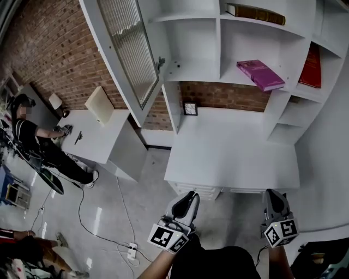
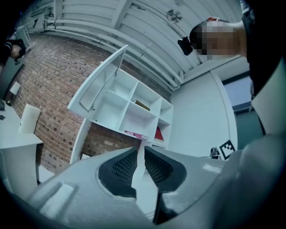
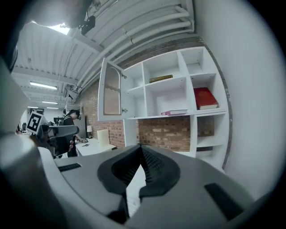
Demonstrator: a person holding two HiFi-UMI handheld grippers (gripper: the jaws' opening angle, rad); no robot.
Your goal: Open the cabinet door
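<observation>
From my head camera, looking steeply down, the cabinet door with its ribbed glass pane stands swung wide open at the upper left, hinged to the white shelf unit. On the open shelves lie a brown book, a pink book that juts over its shelf edge, and a red book leaning in the right-hand compartment. Below them stretches the white worktop, with a small dark frame against the brick at its back. My left tongs and right tongs sit low in the picture, both short of the worktop's near edge and well apart from the door. At the far left a person sits at a second worktop, and cables run over the floor to a power strip.

In the left gripper view, my left tongs are a narrow slit apart with nothing between the ribbed pads. The open door hangs tilted well beyond them.

In the right gripper view, my right tongs are pressed together at the tips and hold nothing. Beyond them the door stands open at the left of the shelves, with the red book and pink book in sight.
</observation>
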